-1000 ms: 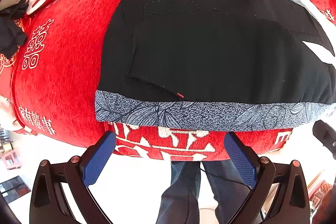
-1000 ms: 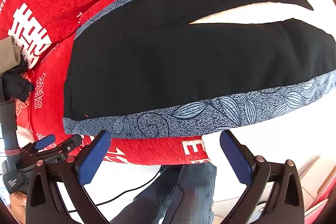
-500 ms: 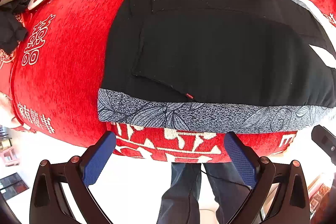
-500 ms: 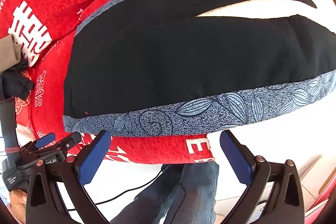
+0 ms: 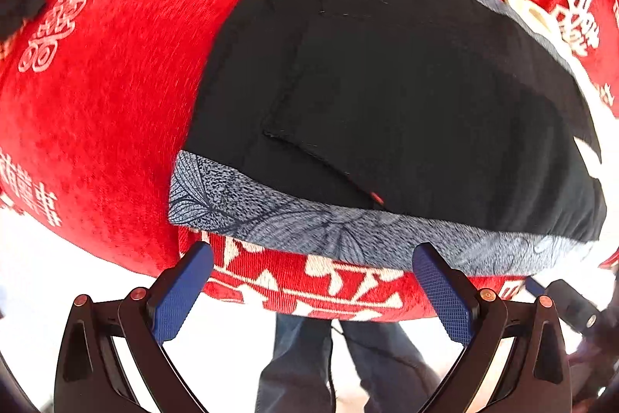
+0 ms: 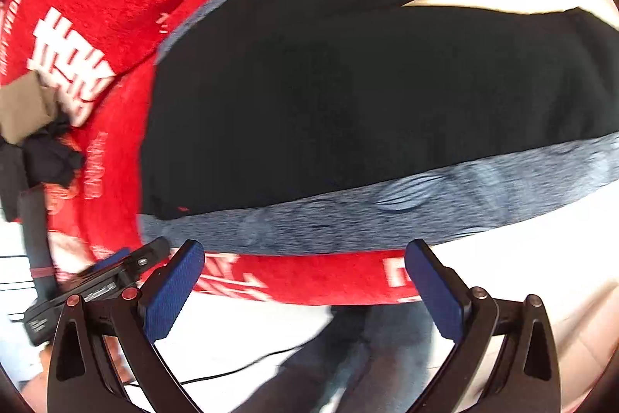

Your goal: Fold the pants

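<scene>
Black pants (image 5: 406, 95) with a grey leaf-patterned side stripe (image 5: 309, 223) lie spread flat on a red cloth-covered table (image 5: 108, 95). My left gripper (image 5: 313, 281) hangs open just off the table's near edge, by the waist end of the stripe, with nothing between its blue pads (image 5: 182, 293). In the right wrist view the same pants (image 6: 367, 103) stretch across, the two legs parting at the upper right. My right gripper (image 6: 305, 277) is open too, just below the stripe (image 6: 387, 215), and empty.
The red cloth carries white lettering (image 6: 65, 64). A dark bundle of fabric (image 6: 50, 157) lies at the table's left end. The left gripper's body (image 6: 96, 281) shows at lower left of the right view. A person's jeans-clad legs (image 5: 309, 366) stand below the edge.
Both grippers have moved in toward the pants' near edge, so the stripe sits closer to the fingertips. The view is motion-blurred. Both stay open.
</scene>
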The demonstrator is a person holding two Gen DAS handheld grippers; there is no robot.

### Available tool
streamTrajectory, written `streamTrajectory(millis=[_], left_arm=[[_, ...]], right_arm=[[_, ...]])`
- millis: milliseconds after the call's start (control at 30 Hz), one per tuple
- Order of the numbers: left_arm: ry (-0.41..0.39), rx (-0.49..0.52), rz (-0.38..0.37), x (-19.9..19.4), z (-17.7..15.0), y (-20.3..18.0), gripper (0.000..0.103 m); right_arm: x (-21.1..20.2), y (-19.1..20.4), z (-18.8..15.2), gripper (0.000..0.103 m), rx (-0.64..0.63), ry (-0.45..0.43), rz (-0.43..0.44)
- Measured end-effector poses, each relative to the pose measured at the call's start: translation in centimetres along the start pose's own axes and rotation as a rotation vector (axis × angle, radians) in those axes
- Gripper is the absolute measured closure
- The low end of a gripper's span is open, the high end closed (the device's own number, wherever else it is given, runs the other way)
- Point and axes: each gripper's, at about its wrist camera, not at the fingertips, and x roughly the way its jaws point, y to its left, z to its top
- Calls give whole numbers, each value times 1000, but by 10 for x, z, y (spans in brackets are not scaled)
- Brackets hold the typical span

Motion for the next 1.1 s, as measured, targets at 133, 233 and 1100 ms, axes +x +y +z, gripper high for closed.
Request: streamTrajectory(millis=[133, 233, 1100], left_arm=[[13, -34, -57, 12, -8, 16, 0], [0, -69, -141, 21, -15, 31, 0], [59, -243, -475, 43, -27, 43, 30]], right_arm=[[32, -3, -11, 2, 51, 57, 137], [64, -14, -19, 27, 92, 64, 189], [5, -54, -6, 90, 188, -79, 471]])
